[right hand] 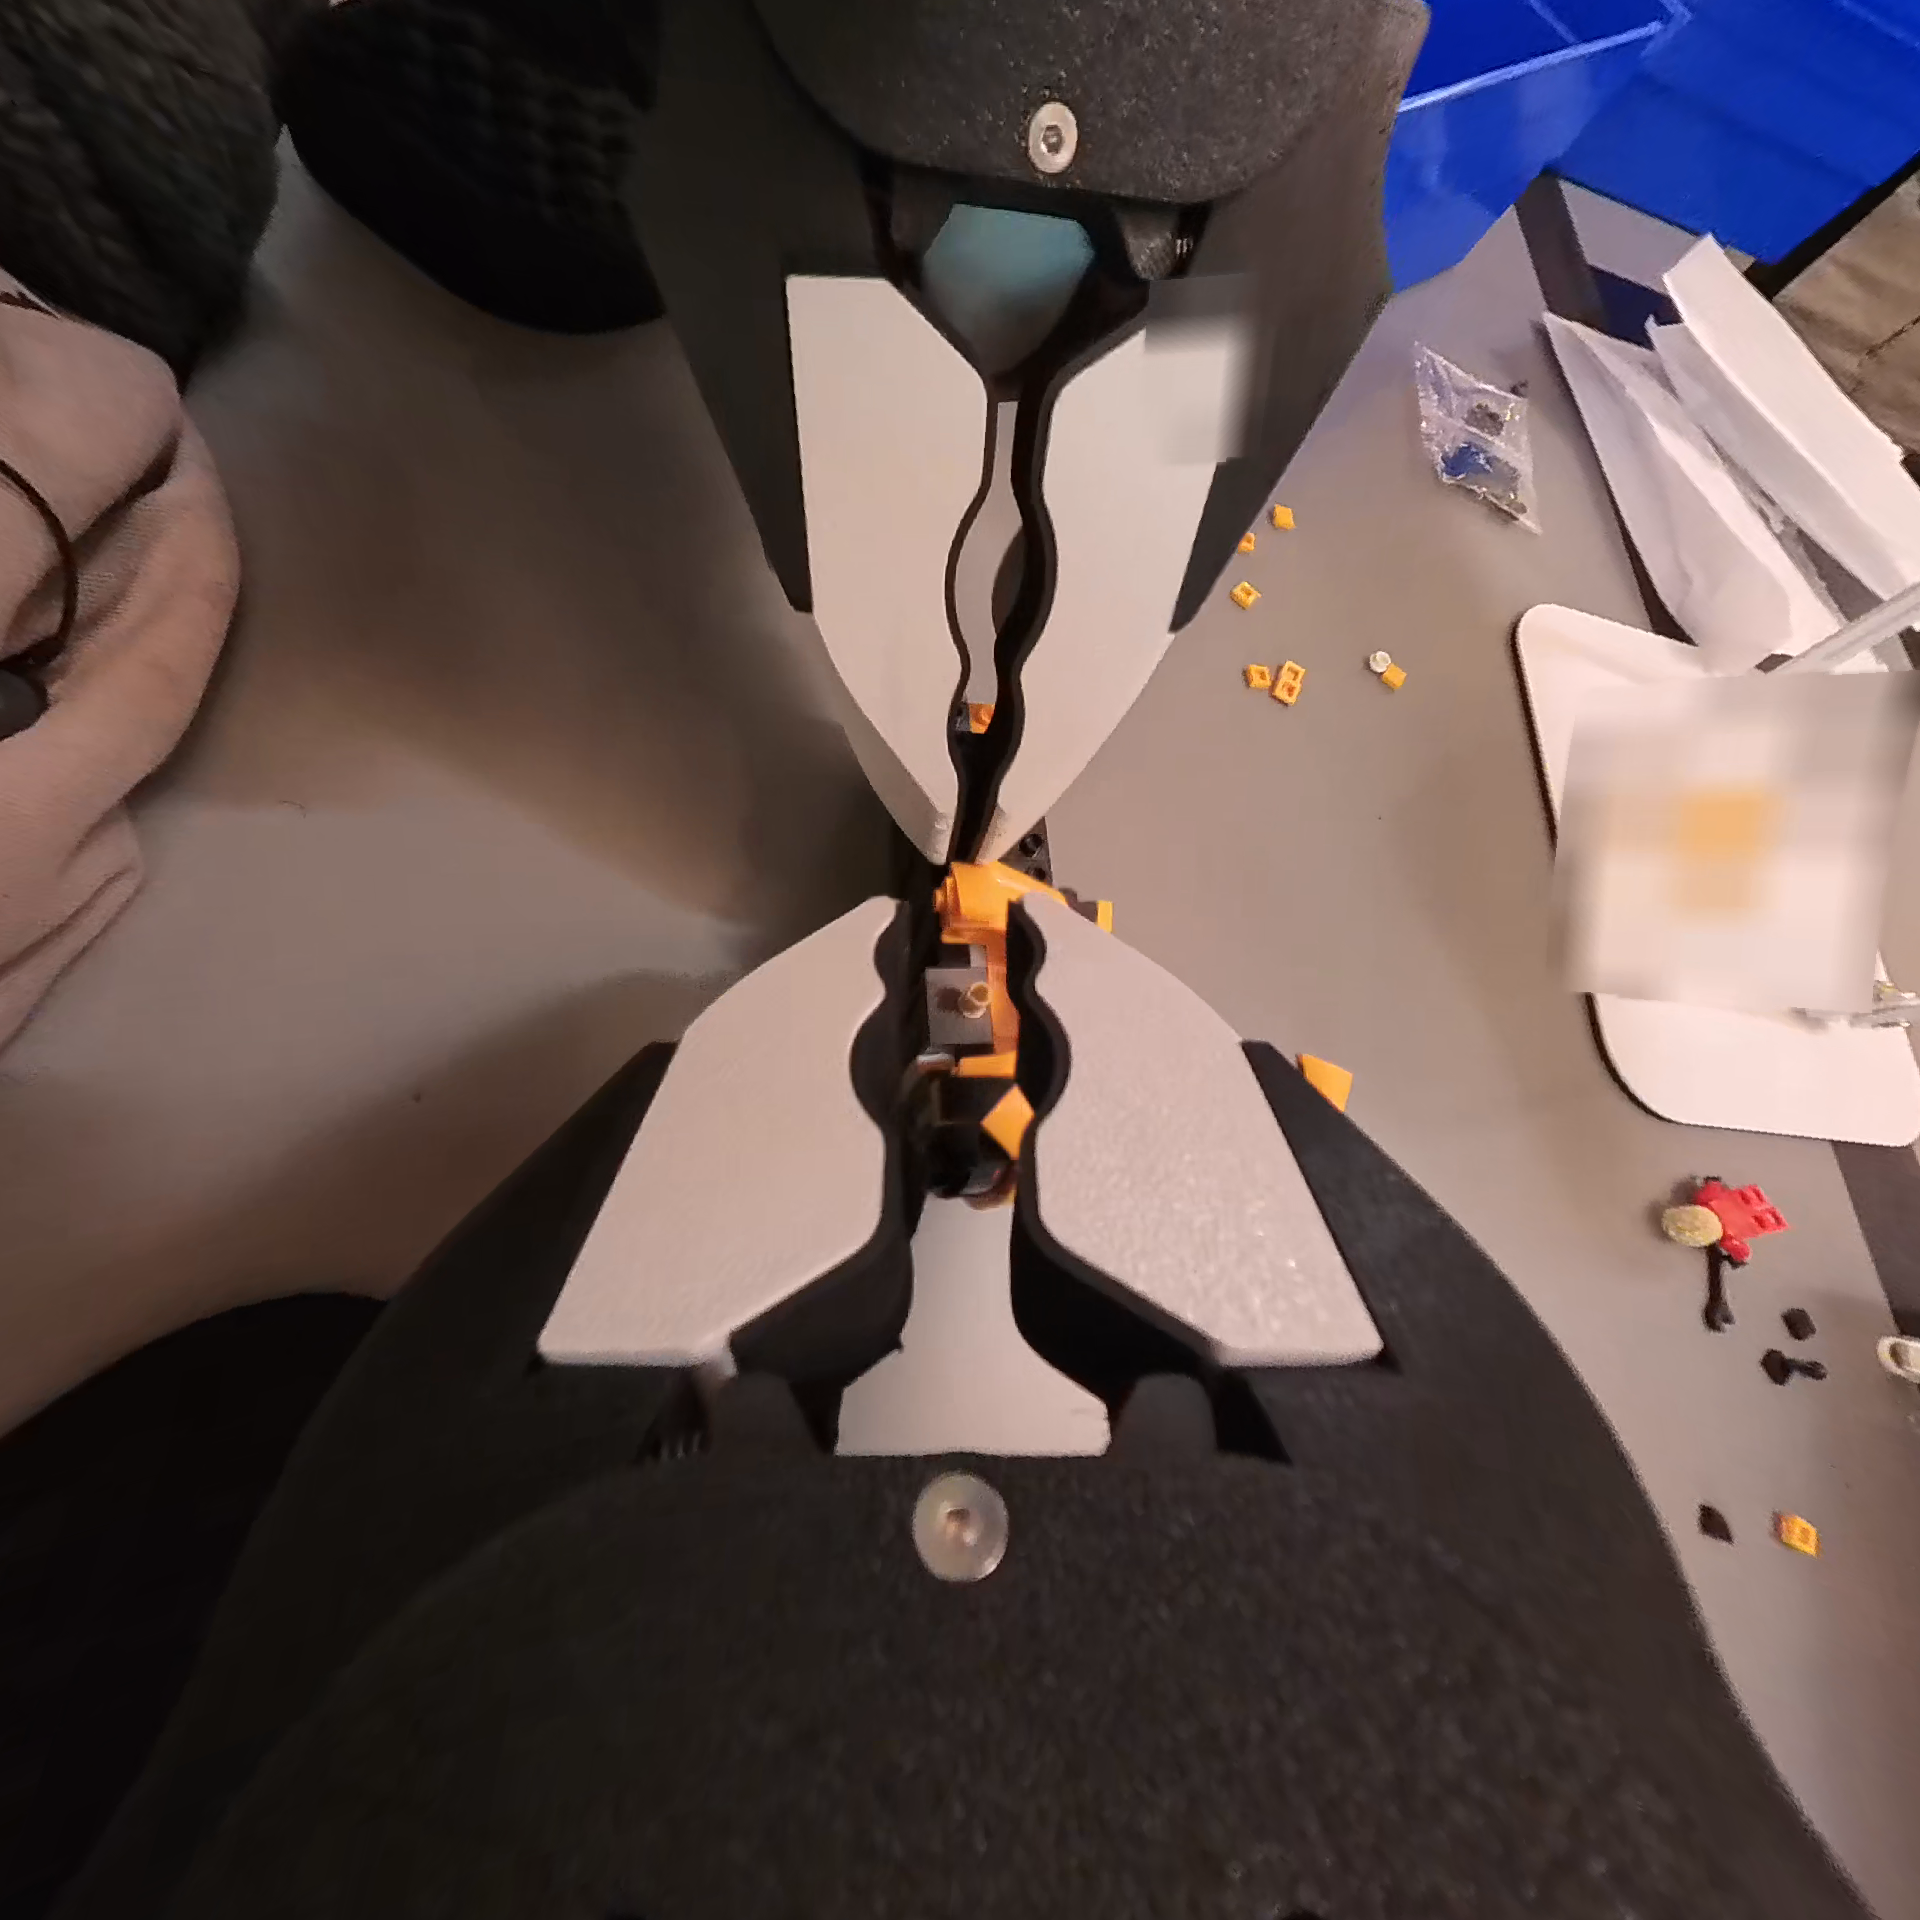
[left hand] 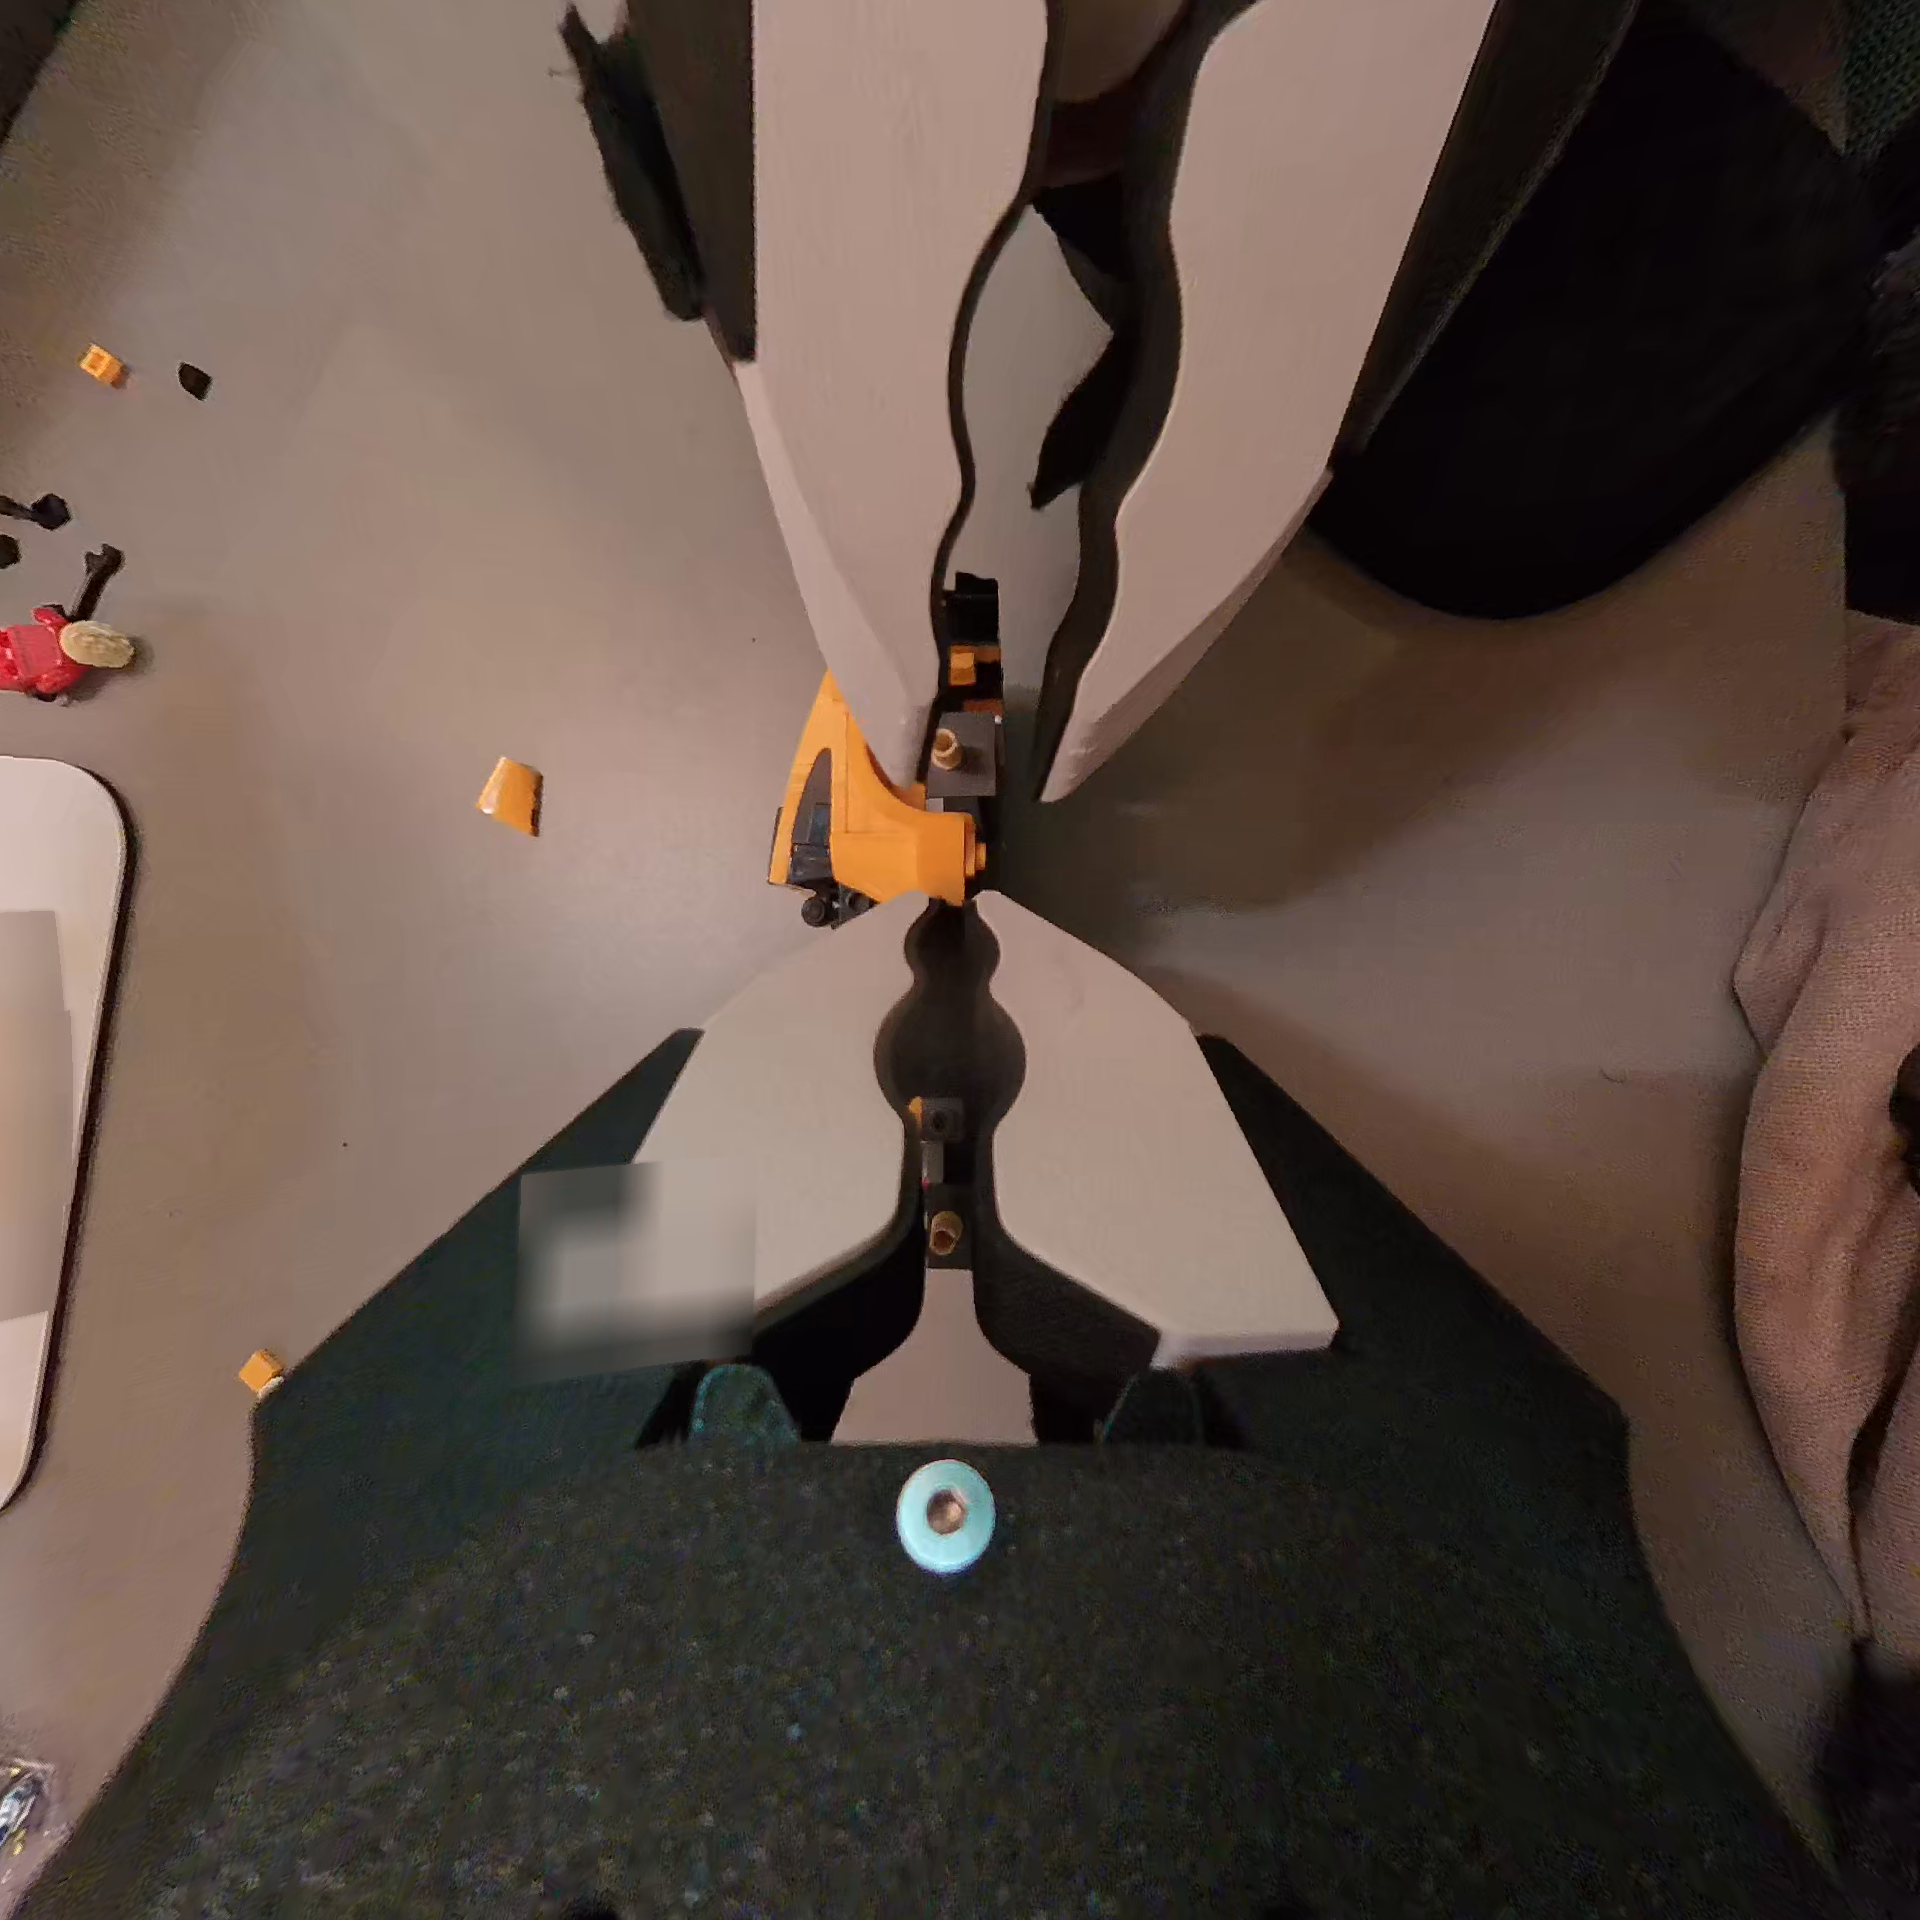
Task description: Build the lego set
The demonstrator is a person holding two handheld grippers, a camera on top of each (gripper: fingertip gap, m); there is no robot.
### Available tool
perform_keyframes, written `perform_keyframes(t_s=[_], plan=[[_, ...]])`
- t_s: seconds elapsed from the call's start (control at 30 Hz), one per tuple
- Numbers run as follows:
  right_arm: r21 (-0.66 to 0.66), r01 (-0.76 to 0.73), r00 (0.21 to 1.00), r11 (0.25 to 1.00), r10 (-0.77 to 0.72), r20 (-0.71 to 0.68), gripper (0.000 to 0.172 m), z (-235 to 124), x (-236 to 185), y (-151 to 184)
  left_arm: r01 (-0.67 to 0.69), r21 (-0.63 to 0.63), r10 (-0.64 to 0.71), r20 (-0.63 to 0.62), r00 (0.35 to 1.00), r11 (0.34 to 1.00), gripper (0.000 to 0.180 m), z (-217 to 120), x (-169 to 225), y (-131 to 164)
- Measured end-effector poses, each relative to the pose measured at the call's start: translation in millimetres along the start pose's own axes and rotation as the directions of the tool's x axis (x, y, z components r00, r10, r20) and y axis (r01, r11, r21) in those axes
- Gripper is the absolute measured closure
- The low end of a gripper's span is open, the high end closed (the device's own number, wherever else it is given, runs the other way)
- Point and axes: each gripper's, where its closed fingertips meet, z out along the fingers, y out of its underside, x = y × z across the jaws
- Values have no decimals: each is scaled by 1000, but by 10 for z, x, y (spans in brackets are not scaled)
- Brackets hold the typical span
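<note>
1. Grey tabletop (right hand: 520, 935) fills both views; a blue bin (right hand: 1662, 125) and white paper sheets (right hand: 1766, 436) lie at the far right of the right wrist view, with pinkish cloth (right hand: 83, 623) at the left.
2. The two grippers meet tip to tip over the table, with an orange and black brick model (left hand: 883, 821) between them.
3. The right gripper (right hand: 961, 914) has its fingers drawn in around the model, which sits lengthwise in the gap; the right-hand finger (right hand: 1049, 935) lies against the orange side, while contact at the other finger cannot be told.
4. The left gripper (left hand: 961, 904) has its fingertips nearly together, right at the orange end of the model. Whether they pinch an edge of it cannot be told.
5. Loose pieces lie around: an orange sloped brick (left hand: 509, 795) left of the model, small orange plates (right hand: 1273, 675) farther off, and a red toy figure (right hand: 1725, 1221) with black bits near it.
6. A white rounded board (right hand: 1714, 1081) lies on the right, and a clear bag of small parts (right hand: 1475, 436) lies near the papers.
</note>
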Motion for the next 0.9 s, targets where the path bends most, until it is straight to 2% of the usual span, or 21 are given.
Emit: perform_keyframes(t_s=[0.2, 0.43, 0.73, 0.9], plan=[[-75, 32, 999, 997, -32, 7, 165, 104, -1, 54, 8, 8, -8, 4, 1000, 1000, 175, -10, -3, -10], [-94, 41, 999, 995, -40, 4, 169, 112, 25, 30, 21, 23, -21, -1, 1000, 1000, 175, -23, -17, 2], [-139, 68, 998, 988, -66, 22, 169, 106, 21, 33, 22, 36, -22, -3, 1000, 999, 177, -25, -26, -10], [-125, 63, 997, 990, -57, 49, 161, 84, 7, -18, 21, 39, -21, -4, 1000, 999, 177, -31, -29, -22]])
